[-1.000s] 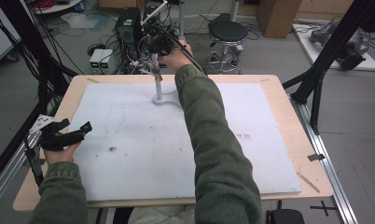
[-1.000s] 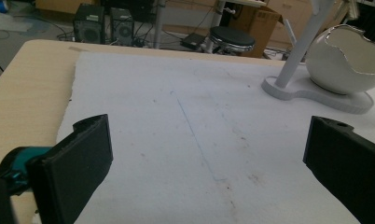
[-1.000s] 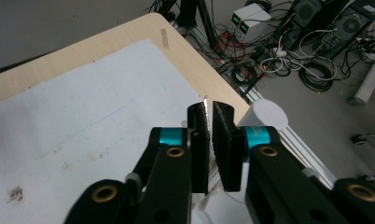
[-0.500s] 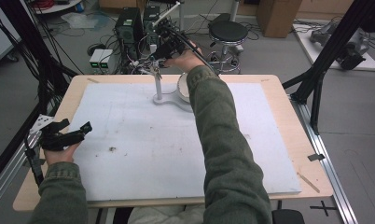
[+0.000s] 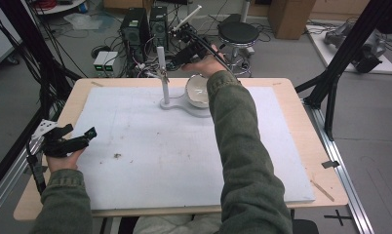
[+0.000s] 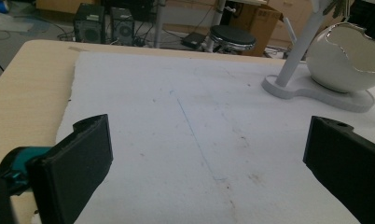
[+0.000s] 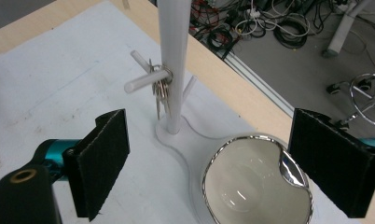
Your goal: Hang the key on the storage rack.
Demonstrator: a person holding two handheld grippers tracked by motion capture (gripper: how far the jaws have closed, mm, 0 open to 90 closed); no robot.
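Your right gripper [image 7: 209,163] is above the bowl [image 7: 251,186], jaws just opened wide with nothing pinched. The keys [image 7: 161,91] hang on a peg of the white stand [image 7: 172,60], beside the bowl. Your left gripper [image 5: 69,141] sits spread at the table [image 5: 291,146] edge.

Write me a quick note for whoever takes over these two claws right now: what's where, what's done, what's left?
Right claw: open, empty, jaws just opened, above the white egg-shaped bowl with silver rim.
Left claw: open, empty, resting at the table's near left edge.
Bunch of metal keys: hanging on a peg of the white post stand, beside the bowl on the same base.
Done: keys appear hung.
Left: probably just withdraw the right claw.
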